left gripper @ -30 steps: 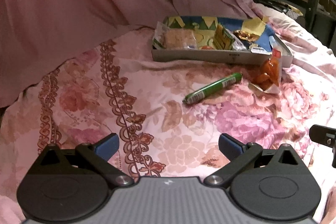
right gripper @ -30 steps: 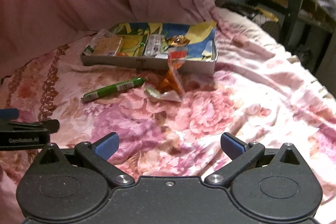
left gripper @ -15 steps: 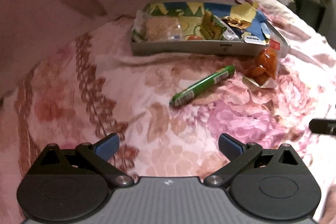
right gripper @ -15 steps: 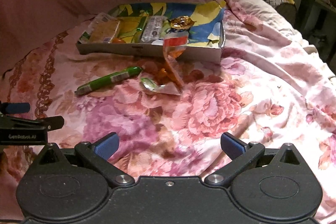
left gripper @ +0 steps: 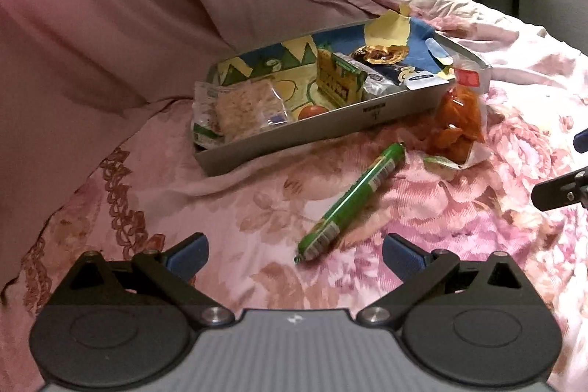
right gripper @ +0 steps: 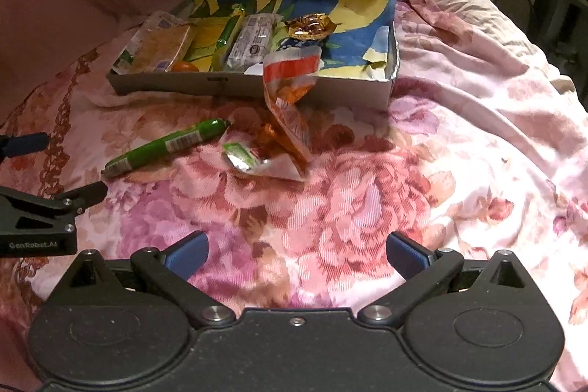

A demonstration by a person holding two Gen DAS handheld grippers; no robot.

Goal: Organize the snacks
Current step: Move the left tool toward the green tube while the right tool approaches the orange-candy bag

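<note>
Your left claw (left gripper: 296, 254) hangs low over the pink floral bedspread (left gripper: 422, 208), its blue-padded fingers (left gripper: 187, 254) spread wide apart and holding nothing; the long green plastic-wrapped sausage stick (left gripper: 351, 204) lies on the bedspread just ahead, its near end lying between the two pads from this view. Your right claw (right gripper: 296, 254) is likewise spread wide and empty above the big rose print of the bedspread (right gripper: 349, 208). From the right wrist view, the green stick (right gripper: 167, 146) lies to the left, tilted, with the left claw's black frame (right gripper: 40, 212) near its lower end. Beside it a torn clear packet of orange snacks with a red and white top (right gripper: 290, 98) leans against the front wall of the shallow grey cardboard tray lined with blue and yellow paper (right gripper: 330, 89). Inside the tray you can see a clear-wrapped square cracker (left gripper: 246, 109) at the left end, a yellow and green packet (left gripper: 336, 79) standing on edge, a white wrapped bar (right gripper: 253, 41) and a crinkled gold foil sweet (right gripper: 310, 26). Plain pink fabric (left gripper: 128, 6) is draped behind the tray.
</note>
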